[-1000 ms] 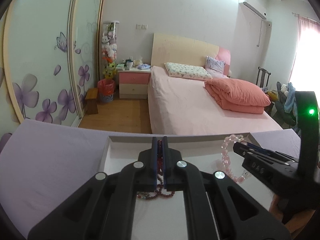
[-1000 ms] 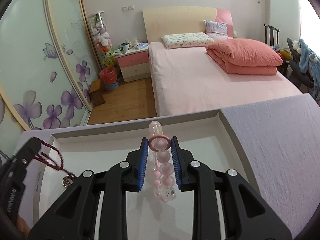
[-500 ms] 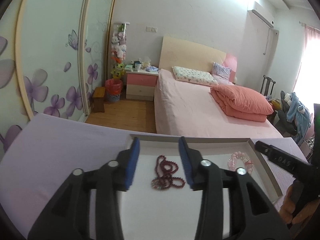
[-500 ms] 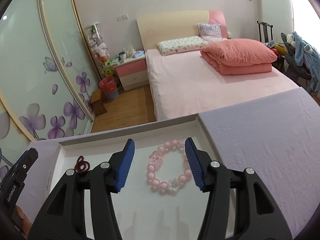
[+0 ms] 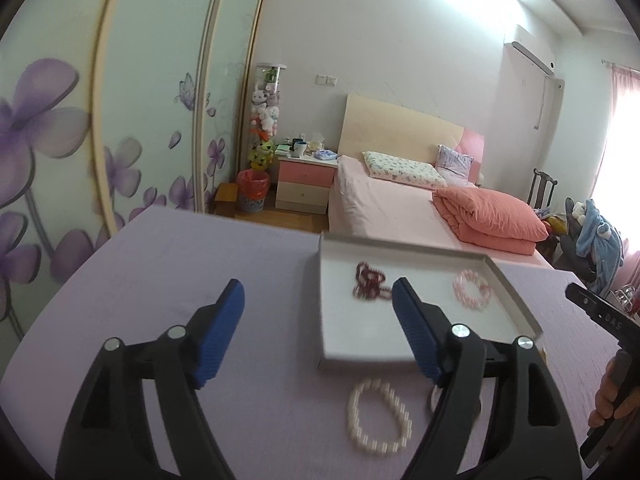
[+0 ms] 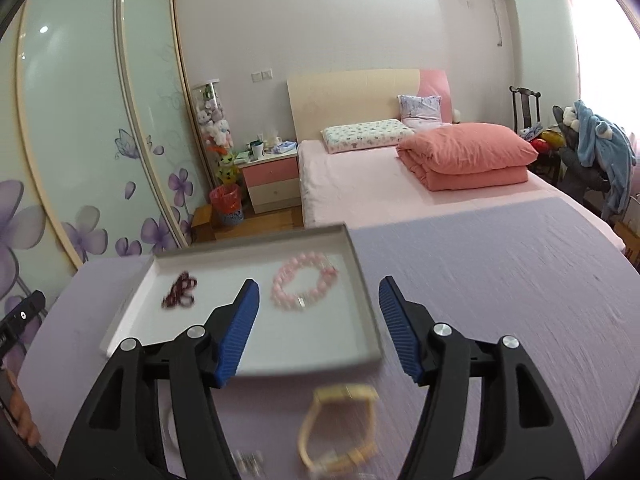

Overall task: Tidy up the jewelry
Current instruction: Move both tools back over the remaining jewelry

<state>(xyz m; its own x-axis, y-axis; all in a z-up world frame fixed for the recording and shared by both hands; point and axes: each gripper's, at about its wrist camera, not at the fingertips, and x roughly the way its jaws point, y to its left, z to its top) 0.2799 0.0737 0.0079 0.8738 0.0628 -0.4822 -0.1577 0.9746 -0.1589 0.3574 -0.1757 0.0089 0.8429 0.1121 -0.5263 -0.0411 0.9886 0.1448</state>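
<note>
Left wrist view shows the left gripper [image 5: 316,320] and right gripper [image 6: 318,320] with jaws opening on nothing, dark red beads [image 5: 370,286] and pink bracelet [image 5: 472,294] already sorted into the far tray [image 5: 516,300], while the white bracelet [image 5: 378,416] waits on the near surface [image 5: 160,264].

gold watch [image 6: 340,428] motion-blurred, small silvery item [image 6: 249,461] at bottom edge – unidentifiable, second pale bracelet [image 5: 434,396] mostly hidden behind left gripper finger, nightstand clutter [image 5: 308,149] too small to identify
</note>
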